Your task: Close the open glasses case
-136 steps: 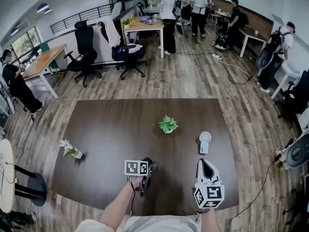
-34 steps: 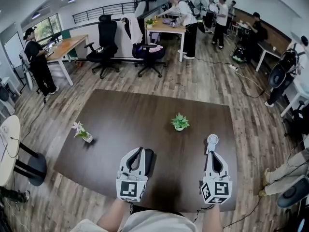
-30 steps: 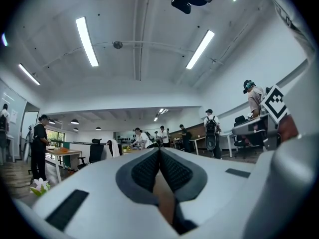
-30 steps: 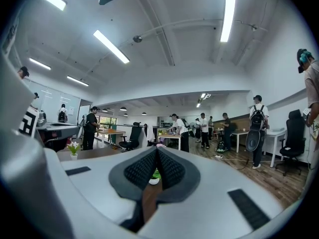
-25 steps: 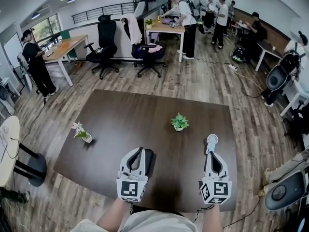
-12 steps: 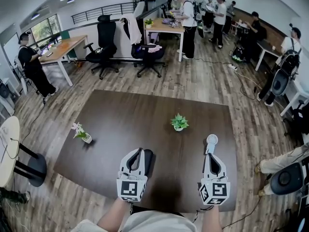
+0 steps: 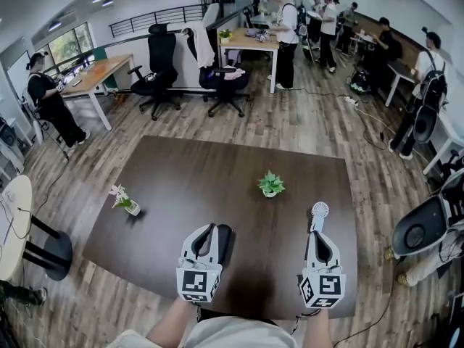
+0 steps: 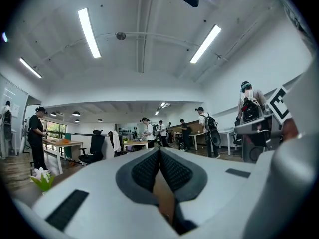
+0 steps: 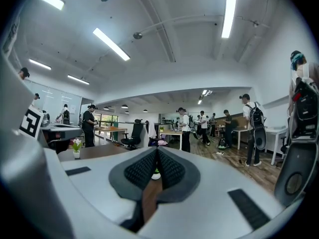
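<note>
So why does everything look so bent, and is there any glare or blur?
Head view: a fisheye lens bows the table edges and floorboards; light is even, shadows faint, nothing smeared. Left gripper view: round picture with black corners, and the ceiling light strips burn out to pure white. Right gripper view: same bending and black corners, with glare from its light strip.

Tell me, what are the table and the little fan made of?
The table looks like dark brown wood or laminate with a matte finish: the colour is even and the glare soft. The little fan looks like smooth white plastic, though it is too small to be sure.
</note>
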The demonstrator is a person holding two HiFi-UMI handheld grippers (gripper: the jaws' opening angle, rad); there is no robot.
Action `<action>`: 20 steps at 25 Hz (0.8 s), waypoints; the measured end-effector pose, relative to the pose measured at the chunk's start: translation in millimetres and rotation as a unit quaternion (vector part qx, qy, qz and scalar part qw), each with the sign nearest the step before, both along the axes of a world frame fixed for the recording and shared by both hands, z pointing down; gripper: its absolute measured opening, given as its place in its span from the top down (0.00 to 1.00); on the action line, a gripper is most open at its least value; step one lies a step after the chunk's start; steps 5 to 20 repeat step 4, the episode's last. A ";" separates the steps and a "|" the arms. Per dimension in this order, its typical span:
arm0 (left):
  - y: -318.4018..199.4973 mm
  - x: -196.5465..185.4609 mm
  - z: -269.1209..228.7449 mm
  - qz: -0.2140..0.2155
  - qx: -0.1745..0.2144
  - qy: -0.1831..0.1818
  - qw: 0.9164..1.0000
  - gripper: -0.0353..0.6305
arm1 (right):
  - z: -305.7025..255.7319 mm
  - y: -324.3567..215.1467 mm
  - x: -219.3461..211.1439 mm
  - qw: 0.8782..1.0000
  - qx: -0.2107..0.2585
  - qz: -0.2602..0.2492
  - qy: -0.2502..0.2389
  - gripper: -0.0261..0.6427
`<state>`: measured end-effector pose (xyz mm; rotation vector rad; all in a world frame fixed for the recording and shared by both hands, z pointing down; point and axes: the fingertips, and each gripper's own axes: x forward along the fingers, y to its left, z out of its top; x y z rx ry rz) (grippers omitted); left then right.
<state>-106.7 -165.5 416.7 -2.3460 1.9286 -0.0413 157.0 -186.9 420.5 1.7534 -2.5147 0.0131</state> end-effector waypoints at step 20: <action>1.8 0.1 0.5 -0.002 -0.004 0.002 1.000 0.94 | -0.1 1.8 0.4 1.000 0.000 -0.002 -0.002 0.96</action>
